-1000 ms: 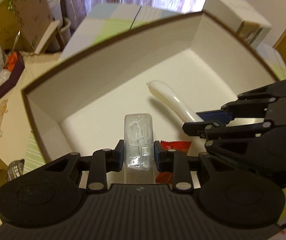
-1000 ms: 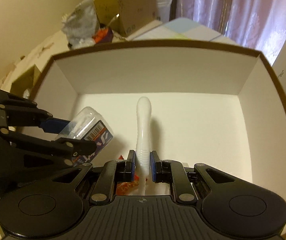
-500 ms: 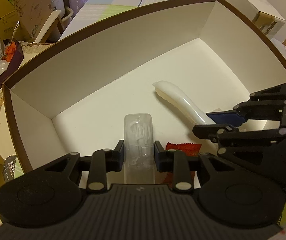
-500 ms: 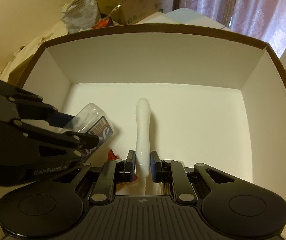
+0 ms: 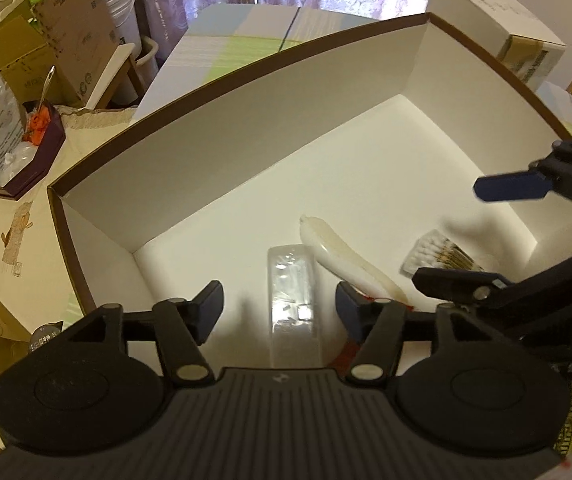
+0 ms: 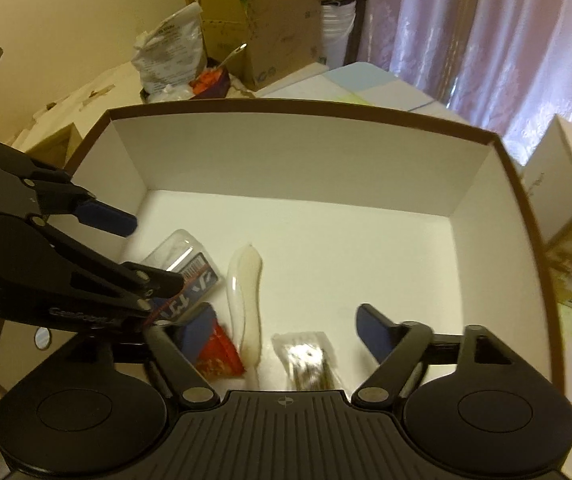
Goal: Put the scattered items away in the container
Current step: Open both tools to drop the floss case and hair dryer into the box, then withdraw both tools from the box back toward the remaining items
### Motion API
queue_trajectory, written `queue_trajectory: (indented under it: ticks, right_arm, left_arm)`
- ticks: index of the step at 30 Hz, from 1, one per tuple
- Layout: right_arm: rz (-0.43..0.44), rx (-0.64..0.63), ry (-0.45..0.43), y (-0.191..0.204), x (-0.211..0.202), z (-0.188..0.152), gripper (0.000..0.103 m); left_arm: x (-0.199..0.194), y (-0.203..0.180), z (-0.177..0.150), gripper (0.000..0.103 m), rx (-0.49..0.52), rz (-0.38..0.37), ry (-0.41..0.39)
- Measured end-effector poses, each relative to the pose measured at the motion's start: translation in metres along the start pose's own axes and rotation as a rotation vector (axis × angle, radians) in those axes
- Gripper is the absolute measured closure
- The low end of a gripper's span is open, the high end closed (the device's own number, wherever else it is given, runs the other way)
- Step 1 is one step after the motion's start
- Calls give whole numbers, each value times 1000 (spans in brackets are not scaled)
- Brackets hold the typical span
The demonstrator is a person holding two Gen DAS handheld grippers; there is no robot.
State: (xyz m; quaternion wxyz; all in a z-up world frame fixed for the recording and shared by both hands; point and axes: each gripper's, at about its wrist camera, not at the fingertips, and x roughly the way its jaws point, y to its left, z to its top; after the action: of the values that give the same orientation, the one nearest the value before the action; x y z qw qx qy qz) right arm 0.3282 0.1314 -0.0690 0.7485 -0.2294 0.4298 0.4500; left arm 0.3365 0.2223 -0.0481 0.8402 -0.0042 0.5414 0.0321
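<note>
Left gripper: jaws spread wide, nothing pinched, seen at bottom centre of the left wrist view. A clear plastic case is seen lying between the spread fingers, apart from both, on the box floor. It is oblong and transparent; a printed label with a barcode is visible on it in the right wrist view.

Right gripper: jaws likewise spread wide, empty, at bottom centre of the right wrist view.

A white tube-shaped item, long, glossy and slightly curved, is seen lying flat on the floor just right of the case. A red packet lies at its near end, beside the right gripper's left finger. A small clear bag of cotton swabs is seen between the right gripper's fingers; contact cannot be told.

Container: a large open box with white interior and brown rim fills the centre of both frames. All four items are held in its near-left part; the far half of the floor is bare.

The box rests on a pale tabletop with green patches.
</note>
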Motion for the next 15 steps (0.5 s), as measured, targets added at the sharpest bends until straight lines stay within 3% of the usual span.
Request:
queue_trajectory:
  ticks: [4, 6, 15]
  right_arm:
    - [-18, 10, -2, -4, -14, -3, 8]
    - [-21, 7, -6, -6, -22, -7, 2]
    - [-57, 37, -42, -11, -54, -18, 2]
  left_arm:
    - [-9, -8, -3, 19, 11, 16, -18]
    - [-13, -11, -5, 18, 12, 8, -21]
    - [-42, -25, -15, 8, 24, -2, -58]
